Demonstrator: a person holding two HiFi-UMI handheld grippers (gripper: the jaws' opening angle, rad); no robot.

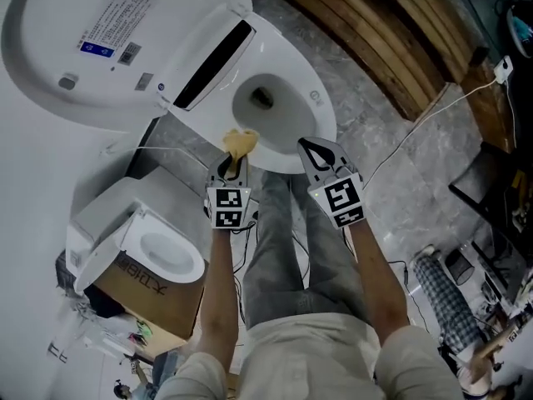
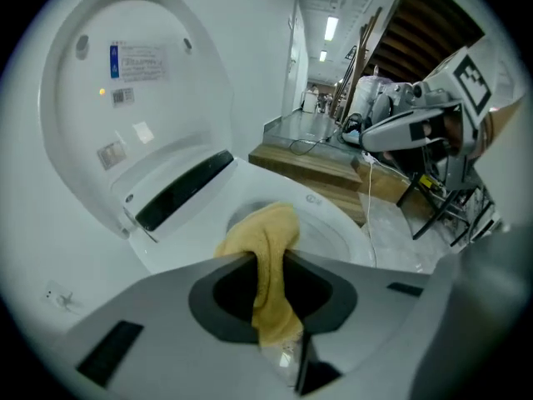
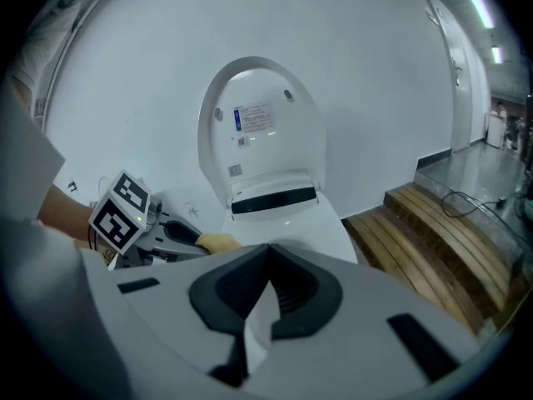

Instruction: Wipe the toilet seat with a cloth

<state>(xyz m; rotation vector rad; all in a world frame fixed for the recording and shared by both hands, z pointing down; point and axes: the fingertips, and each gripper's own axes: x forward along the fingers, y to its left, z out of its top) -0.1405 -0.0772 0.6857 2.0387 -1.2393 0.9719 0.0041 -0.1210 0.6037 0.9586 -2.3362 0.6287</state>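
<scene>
Over the toilet (image 1: 323, 107), left hand-held gripper (image 1: 234, 163) tight on cloth (image 1: 242, 142), right hand-held gripper (image 1: 316, 151) closed empty; lid label (image 1: 113, 25) illegible.

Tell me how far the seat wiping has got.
Done: lid up, cloth clamped in the left gripper. In hand: the cloth hangs at the near rim of the seat; the right gripper is shut, empty. Left: the wiping itself; no wiped stretch can be told apart.
</scene>
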